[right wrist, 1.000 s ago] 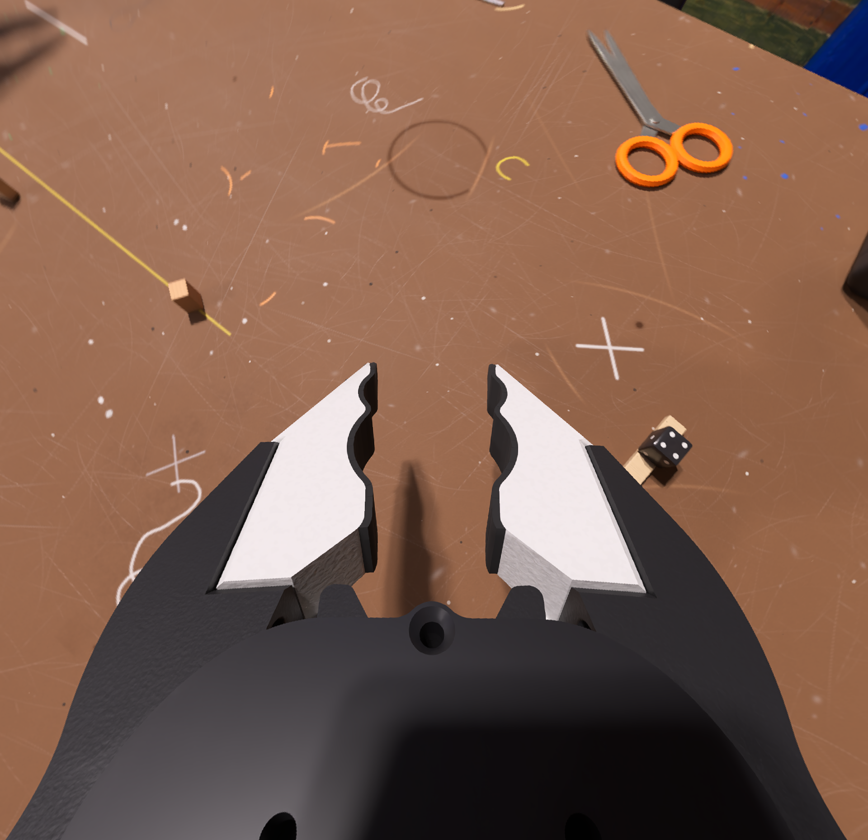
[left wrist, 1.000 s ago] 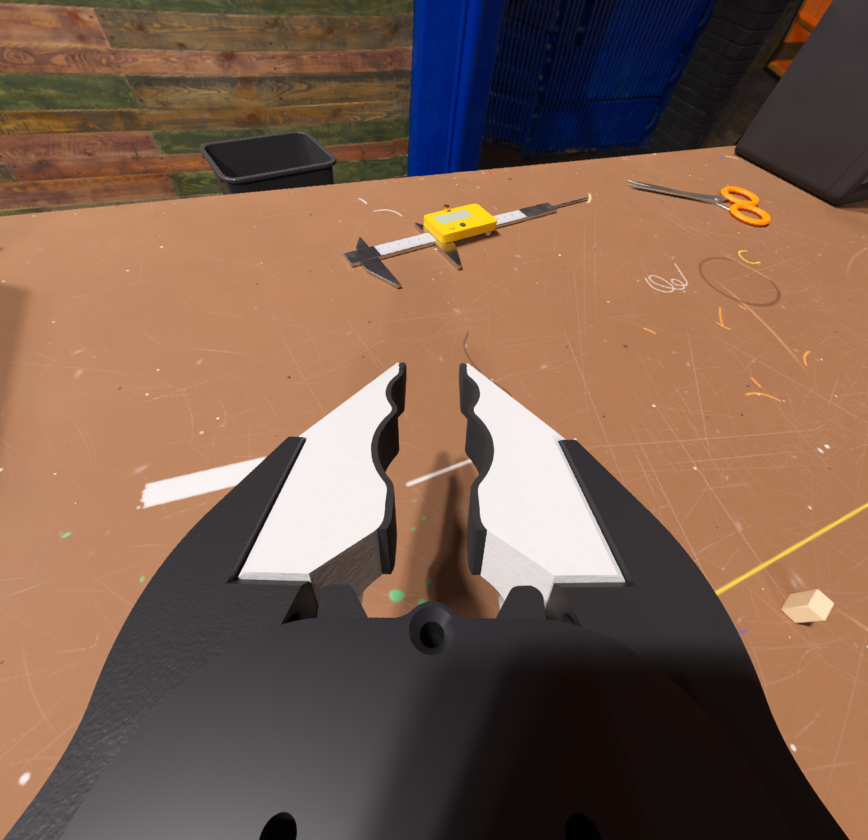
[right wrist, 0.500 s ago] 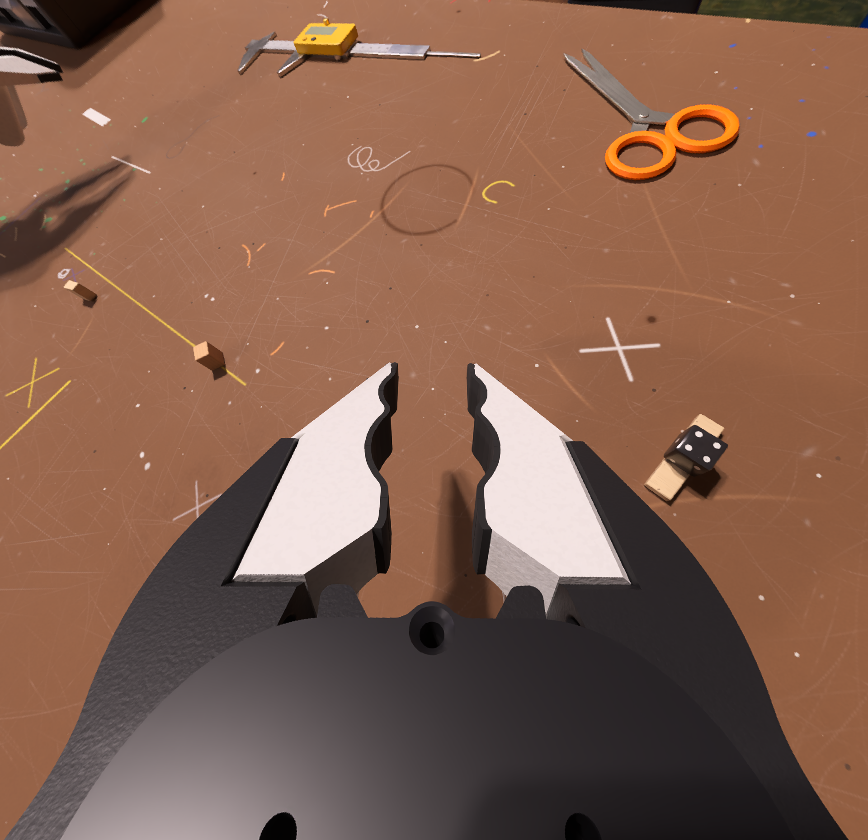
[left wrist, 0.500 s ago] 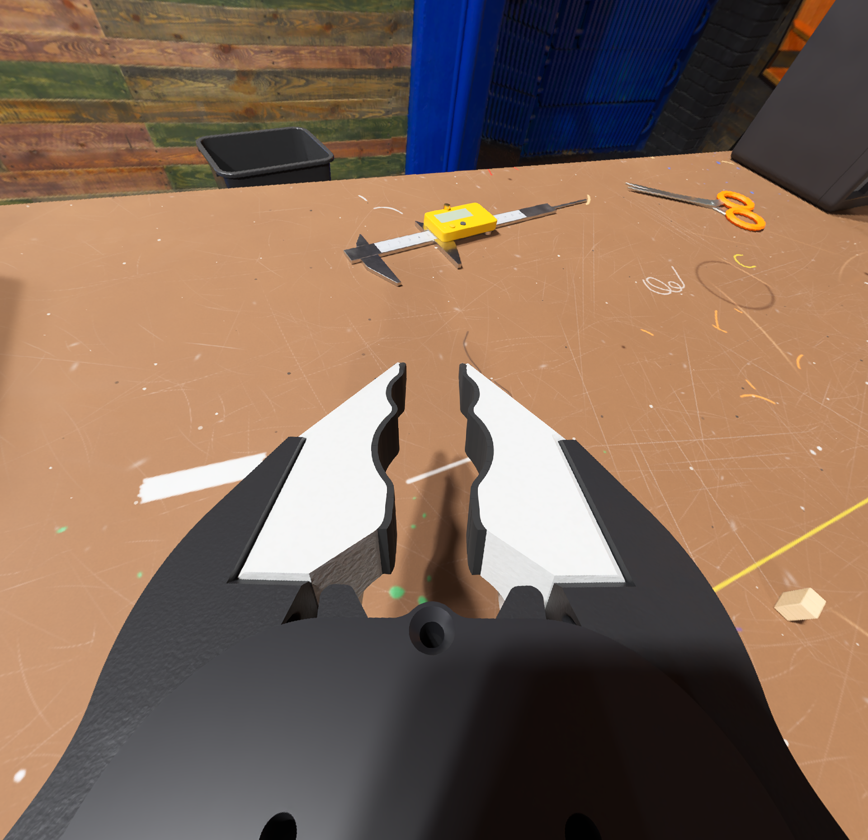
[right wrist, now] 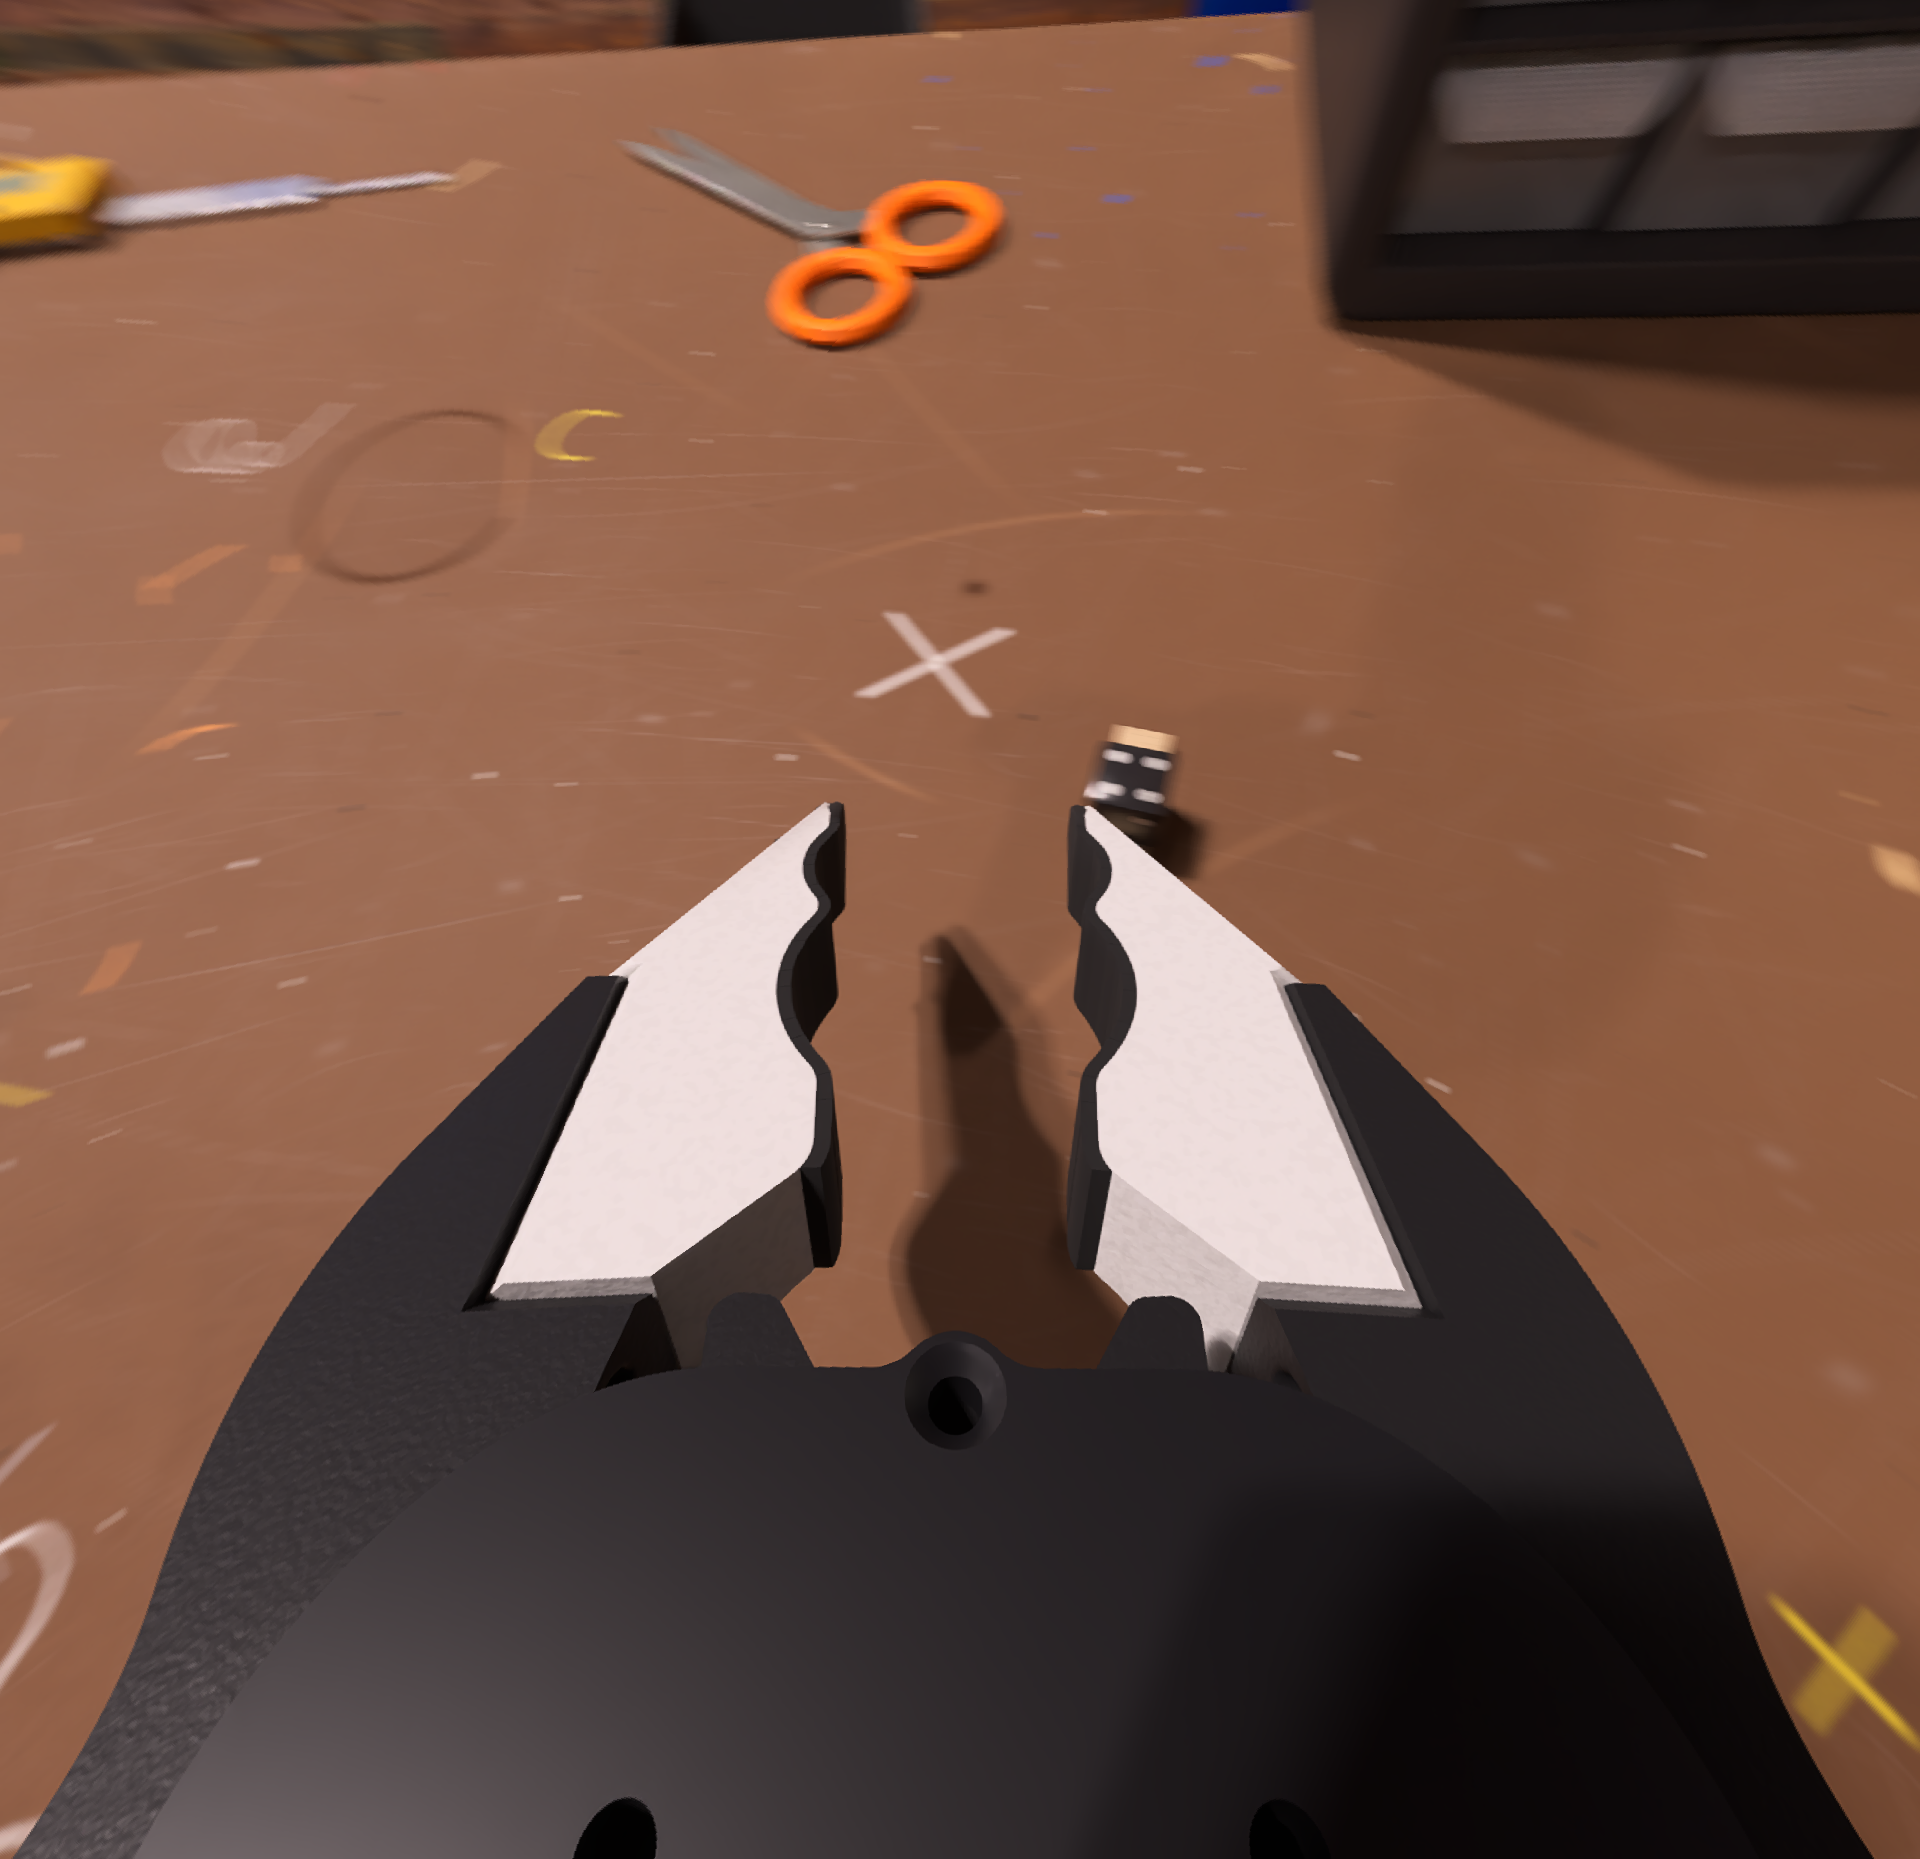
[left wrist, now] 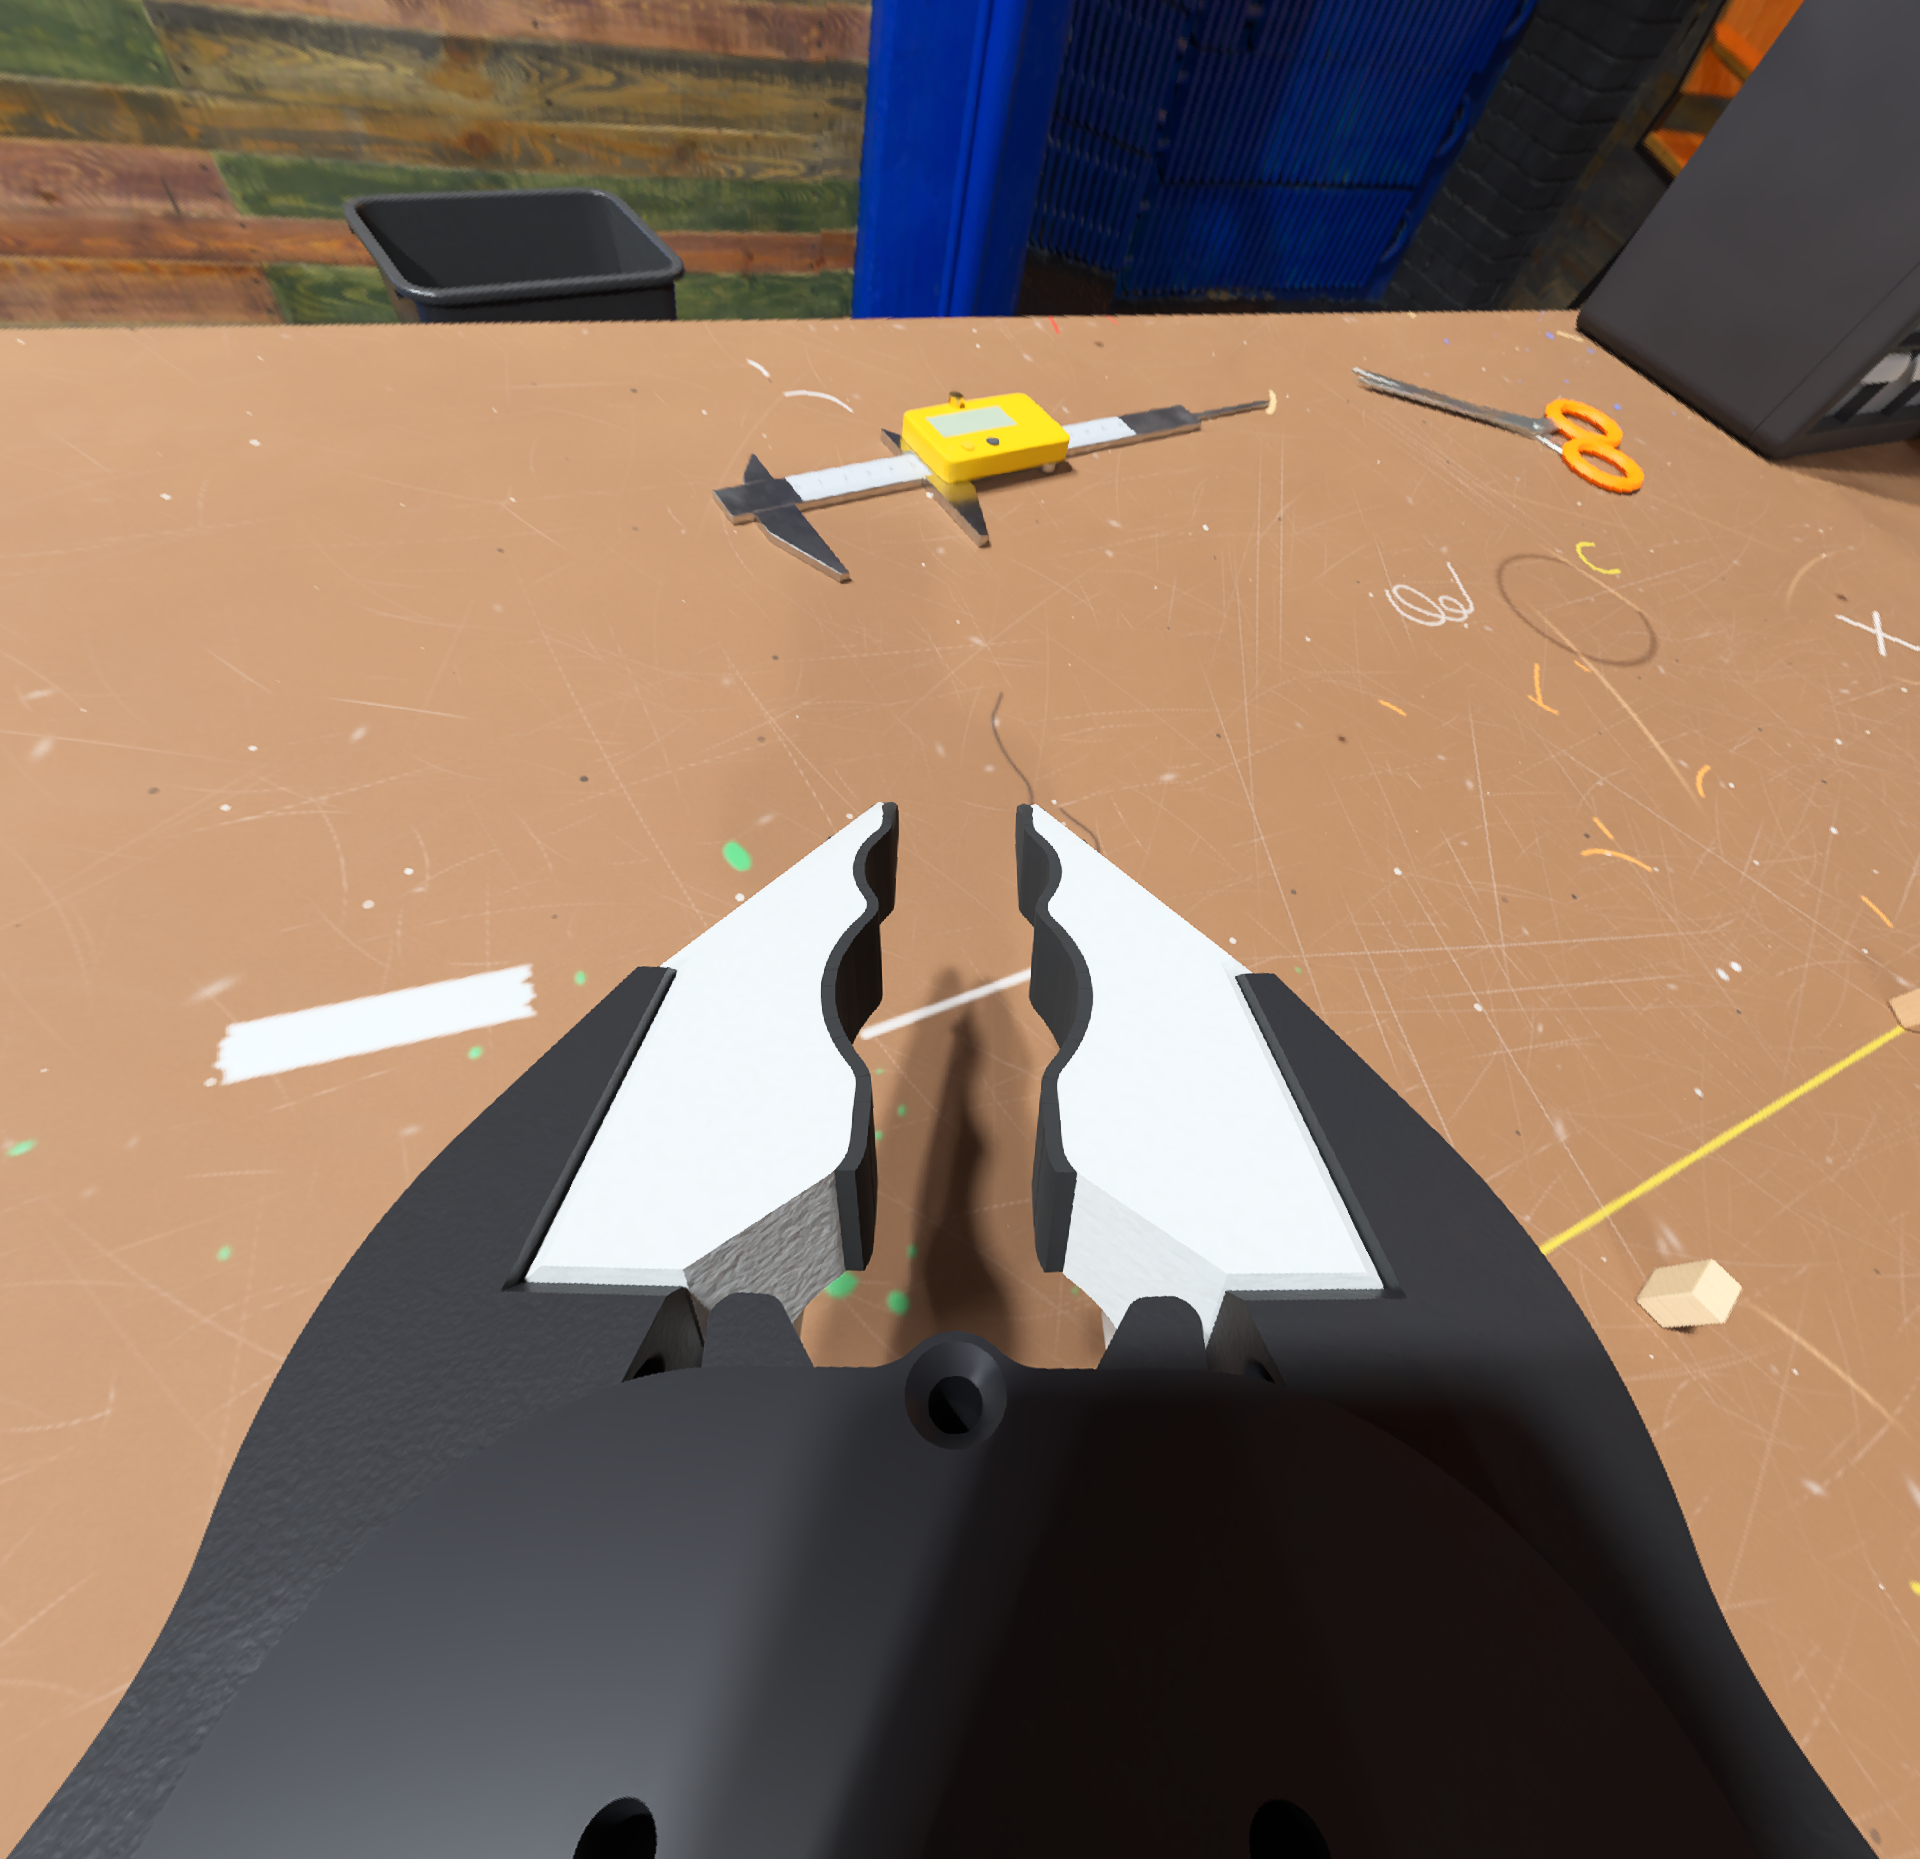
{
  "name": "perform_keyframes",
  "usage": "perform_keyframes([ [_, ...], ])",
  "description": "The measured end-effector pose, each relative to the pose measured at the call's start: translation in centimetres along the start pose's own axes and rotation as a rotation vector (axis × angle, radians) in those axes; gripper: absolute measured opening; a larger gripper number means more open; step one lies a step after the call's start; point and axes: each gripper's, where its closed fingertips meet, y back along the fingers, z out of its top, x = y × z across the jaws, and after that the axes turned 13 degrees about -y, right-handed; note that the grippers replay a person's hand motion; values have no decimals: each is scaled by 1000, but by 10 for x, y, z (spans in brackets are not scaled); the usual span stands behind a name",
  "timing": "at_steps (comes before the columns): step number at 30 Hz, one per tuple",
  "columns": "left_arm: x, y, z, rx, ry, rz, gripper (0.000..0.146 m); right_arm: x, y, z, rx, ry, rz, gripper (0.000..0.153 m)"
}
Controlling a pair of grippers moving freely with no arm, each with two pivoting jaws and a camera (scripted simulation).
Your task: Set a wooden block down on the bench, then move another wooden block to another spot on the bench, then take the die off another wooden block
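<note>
bench [right wrist: 1455, 666], die [right wrist: 1130, 776] just beyond right tool [right wrist: 956, 812]

Die [right wrist: 1130, 776]: black cube with white pips, resting on a wooden block.
Block under die [right wrist: 1143, 739]: pale, only its far end visible.
Loose block [left wrist: 1688, 1292]: pale cube, alone on the bench [left wrist: 416, 666].

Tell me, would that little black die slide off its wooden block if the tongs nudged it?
Probably. The die looks small and light and sits loose on a thin wooden block. Its flat faces suggest sliding or toppling rather than rolling. The right tongs are open beside it.
</note>
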Motion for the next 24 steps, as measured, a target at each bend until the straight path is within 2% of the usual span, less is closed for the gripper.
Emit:
perform_keyframes([
  [4,-2,-2,-1,11,-5,-10,23,-41,6,3,-48,4,-238,50],
  [11,1,-3,0,8,-35,15,23,-44,-13,3,-27,51,-338,50],
  [12,1,-2,0,7,-37,18,23,-45,-14,2,-4,54,-365,48],
  [14,2,-2,1,2,-34,19,23,-44,-18,-1,47,41,-405,34],
  [20,1,-2,2,-2,-35,14,23,-37,-19,6,24,-1,-374,32],
  [24,0,-2,2,-3,-32,12,23,-29,-19,11,4,-108,-254,47],
])
